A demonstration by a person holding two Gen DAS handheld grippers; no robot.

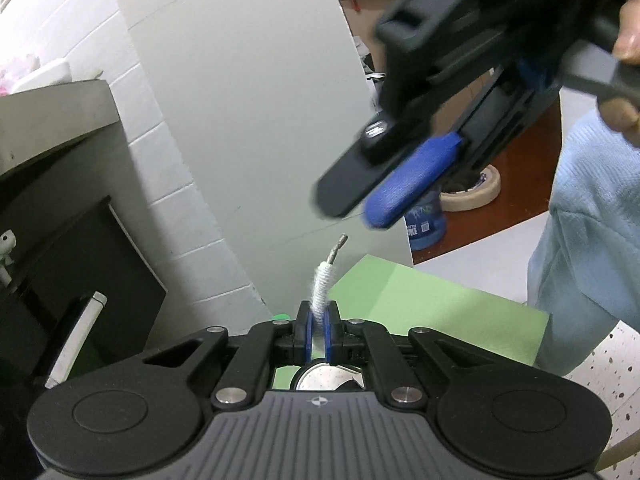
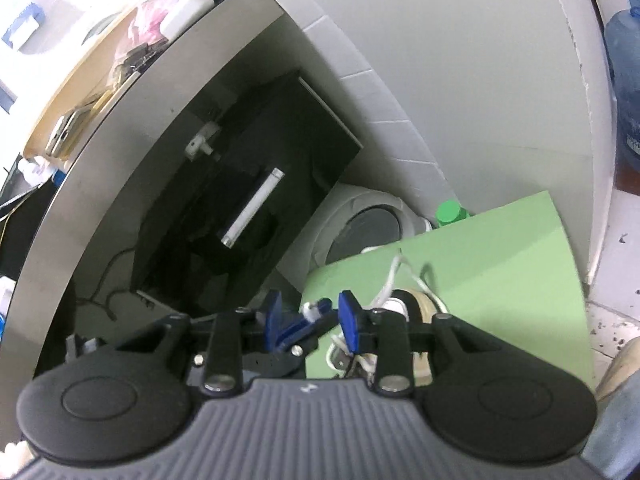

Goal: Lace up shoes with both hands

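Observation:
In the left wrist view, my left gripper (image 1: 319, 318) is shut on a white shoelace (image 1: 322, 284), whose metal-coloured tip (image 1: 338, 246) stands up above the blue pads. My right gripper (image 1: 356, 210) hovers up and to the right of that tip, tilted, apart from the lace. In the right wrist view, my right gripper (image 2: 312, 316) stands open. The left gripper's blue fingers (image 2: 298, 326) and the pinched lace end (image 2: 310, 312) show beyond the gap, untouched by the right pads. The shoe (image 2: 424, 312) with loose white laces (image 2: 386, 286) lies on the green mat (image 2: 480, 264).
A grey panel (image 1: 260, 120) leans on the white brick wall behind the mat. A black cabinet (image 2: 248, 200) stands to the left. A blue water bottle (image 1: 426, 224) and a tape roll (image 1: 476, 190) sit on a brown surface. A light blue sleeve (image 1: 588, 220) is at right.

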